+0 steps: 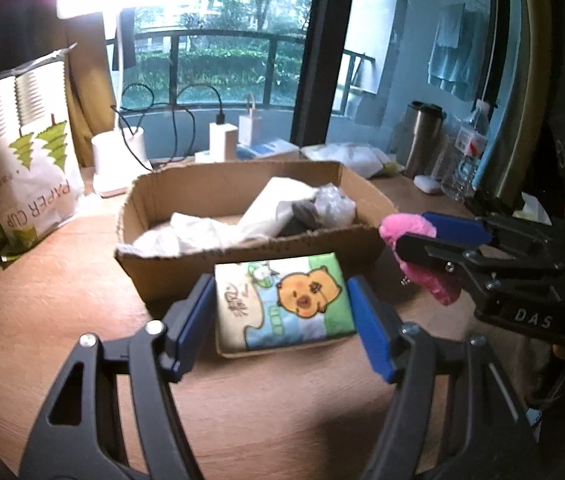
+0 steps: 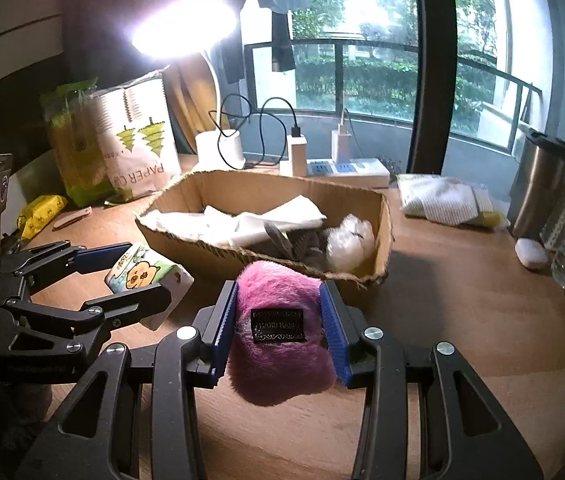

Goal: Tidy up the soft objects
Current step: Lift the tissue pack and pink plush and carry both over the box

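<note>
**Tongs loaded, box ahead**

Tongs first: the left tongs (image 1: pixel 278 320) are clamped on a tissue pack (image 1: pixel 282 304) printed with a cartoon animal, one blue pad against each long side. The right tongs (image 2: pixel 278 332) are clamped on a pink plush (image 2: pixel 278 332) with a small black label facing the camera; its fur bulges out past both pads. Each pair shows in the other's view, side by side, with both loads apparently clear of the counter (image 2: pixel 462 320).

Just beyond both loads sits an open cardboard box (image 2: pixel 382 216), low-walled, its near rim ragged. It already holds white cloths or bags, something grey, and a crumpled clear plastic bundle. Behind the box stand a paper-cup bag (image 2: pixel 138 152), a lamp, chargers and a power strip; a steel flask and a folded cloth lie off to the right.

By my reading, the step in hand is the carry: both soft things are gripped and headed for the box. Next, each needs to clear the near wall, hang over a free patch inside, and only then be released. The plush is squashy, so it may cling to a pad on release.
</note>
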Demonstrator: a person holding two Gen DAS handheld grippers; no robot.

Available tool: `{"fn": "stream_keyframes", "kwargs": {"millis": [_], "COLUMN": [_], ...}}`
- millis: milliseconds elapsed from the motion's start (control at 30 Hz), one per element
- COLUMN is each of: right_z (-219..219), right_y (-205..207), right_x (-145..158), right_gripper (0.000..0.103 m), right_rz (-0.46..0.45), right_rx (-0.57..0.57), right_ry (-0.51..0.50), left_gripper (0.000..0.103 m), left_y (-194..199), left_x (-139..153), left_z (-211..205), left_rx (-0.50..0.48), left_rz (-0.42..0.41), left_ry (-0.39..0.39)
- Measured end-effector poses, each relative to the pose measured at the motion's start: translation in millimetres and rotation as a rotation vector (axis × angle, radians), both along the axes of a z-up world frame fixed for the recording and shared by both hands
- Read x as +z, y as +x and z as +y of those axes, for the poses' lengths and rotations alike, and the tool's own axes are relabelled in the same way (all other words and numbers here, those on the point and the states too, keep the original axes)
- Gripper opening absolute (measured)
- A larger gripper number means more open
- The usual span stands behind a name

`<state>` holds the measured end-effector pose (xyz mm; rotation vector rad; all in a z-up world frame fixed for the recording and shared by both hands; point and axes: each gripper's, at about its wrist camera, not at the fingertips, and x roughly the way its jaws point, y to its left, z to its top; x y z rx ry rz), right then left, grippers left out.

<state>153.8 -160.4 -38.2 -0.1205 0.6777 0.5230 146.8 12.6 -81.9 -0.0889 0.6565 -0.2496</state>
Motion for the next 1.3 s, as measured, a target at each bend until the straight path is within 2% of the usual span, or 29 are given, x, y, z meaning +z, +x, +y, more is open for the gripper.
{"fn": "stream_keyframes", "kwargs": {"millis": [200, 333, 667, 833, 1033, 1300], "right_z": [12.4, 19.5, 34.8, 43.1, 51.1, 51.7], "right_y": [3.3, 6.0, 15.5, 21.2, 28.9, 45.2], "right_x": [10.0, 18.6, 37.5, 41.9, 44.2, 45.2], "right_gripper": [0.044, 0.044, 0.043, 0.044, 0.043, 0.044], "right_rz": [-0.023, -0.048, -0.116, -0.141, -0.171, -0.18], "right_rx": [0.021, 0.028, 0.049, 0.055, 0.058, 0.053], "right_ry": [-0.002, 0.003, -0.007, -0.002, 0.0, 0.026], "left_gripper": [0.068, 0.068, 0.068, 0.068, 0.068, 0.068], "left_y": [1.5, 1.1, 11.1, 16.9, 26.6, 40.7], "left_x": [12.3, 22.2, 33.1, 42.9, 48.3, 53.3], "left_z": [14.6, 25.1, 43.3, 46.5, 47.8, 61.2], "left_rx": [0.027, 0.051, 0.106, 0.098, 0.099, 0.11], "left_rz": [-0.036, -0.095, -0.138, -0.194, -0.224, -0.255], "left_ry": [-0.015, -0.036, -0.052, -0.047, -0.027, -0.059]}}
